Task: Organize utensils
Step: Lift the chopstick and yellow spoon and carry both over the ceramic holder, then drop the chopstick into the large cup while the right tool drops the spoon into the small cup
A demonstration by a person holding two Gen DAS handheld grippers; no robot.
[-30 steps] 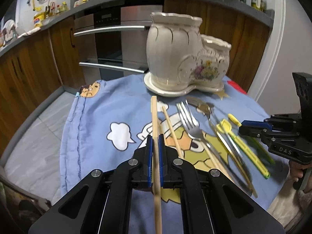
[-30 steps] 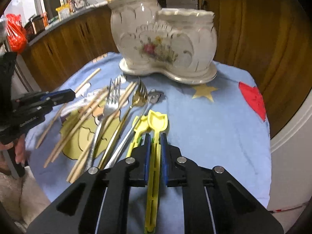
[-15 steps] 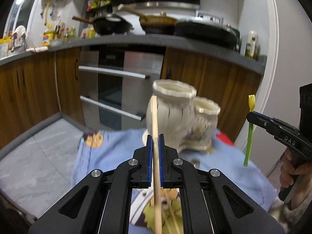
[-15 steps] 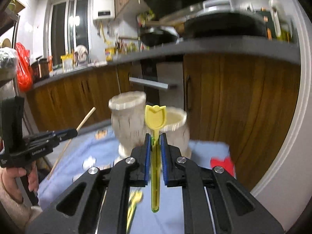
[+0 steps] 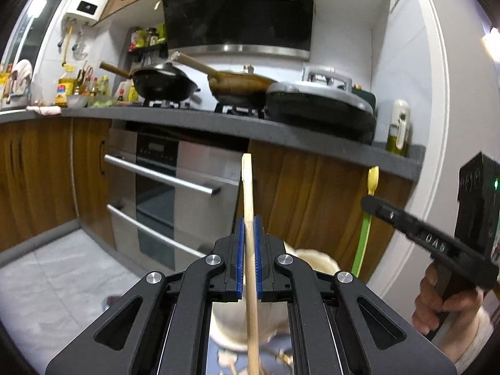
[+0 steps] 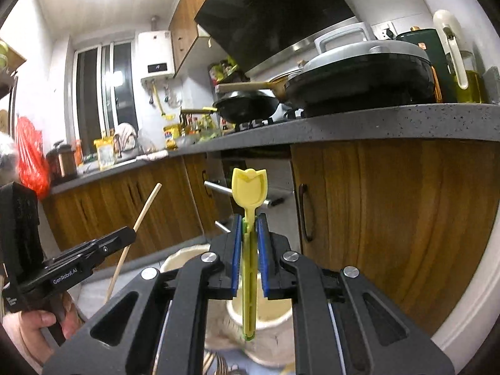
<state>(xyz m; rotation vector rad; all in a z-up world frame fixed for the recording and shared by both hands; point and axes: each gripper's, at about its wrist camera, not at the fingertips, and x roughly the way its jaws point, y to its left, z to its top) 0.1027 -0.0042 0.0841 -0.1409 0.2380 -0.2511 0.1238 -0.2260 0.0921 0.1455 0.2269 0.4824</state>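
Left gripper [image 5: 249, 234] is clamped tight on a wooden chopstick [image 5: 250, 206], stick upright, its tip at 12 o'clock above the blue pads. Right gripper [image 6: 249, 234] is closed on a yellow-green plastic spoon [image 6: 249, 187], tulip-shaped end up, handle hanging down over the right mouth of the cream ceramic utensil holder [image 6: 268, 331]. The holder sits at 6 o'clock below both grippers. Fork tines [image 6: 218, 364] show at the bottom edge. Oven [image 5: 162, 193] and wok [image 5: 165, 84] behind.

Left gripper [image 5: 249, 234]: black linkage frame, blue pads, silver screws; right gripper [image 6: 250, 237]: identical; bare-skinned hands
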